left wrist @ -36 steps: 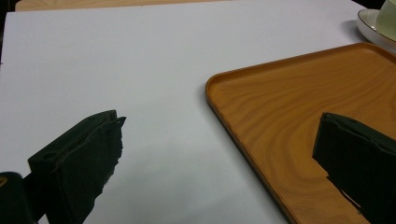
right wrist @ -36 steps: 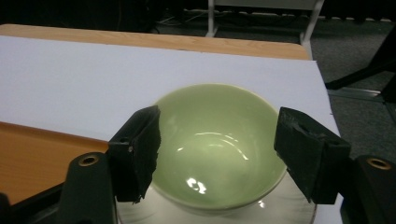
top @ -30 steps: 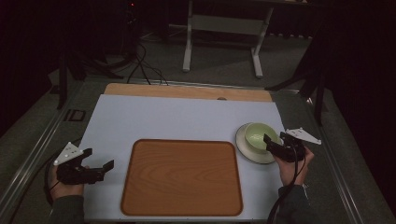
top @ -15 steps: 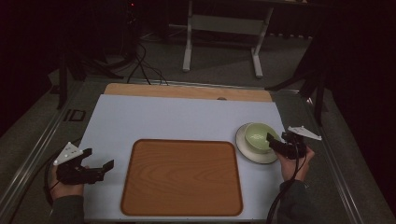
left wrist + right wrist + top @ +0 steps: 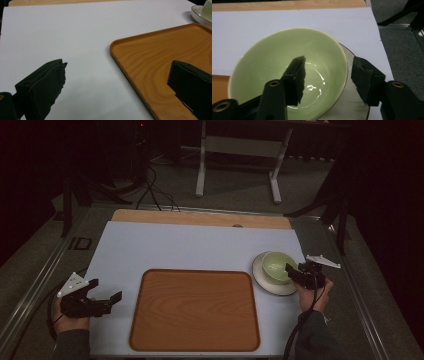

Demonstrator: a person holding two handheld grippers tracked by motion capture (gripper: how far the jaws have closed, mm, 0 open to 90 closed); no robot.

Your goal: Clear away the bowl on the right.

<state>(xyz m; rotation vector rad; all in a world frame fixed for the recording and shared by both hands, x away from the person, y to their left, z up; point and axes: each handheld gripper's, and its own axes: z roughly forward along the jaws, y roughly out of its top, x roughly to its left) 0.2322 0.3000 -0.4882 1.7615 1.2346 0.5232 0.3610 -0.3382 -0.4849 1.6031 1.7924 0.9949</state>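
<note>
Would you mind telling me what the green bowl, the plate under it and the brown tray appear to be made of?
The green bowl looks like glazed ceramic: smooth, glossy, with bright highlights inside. The plate beneath it seems glazed ceramic too, pale with a thin darker rim line. The tray shows wood grain under a satin finish; whether solid wood or a printed laminate is unclear.
</note>
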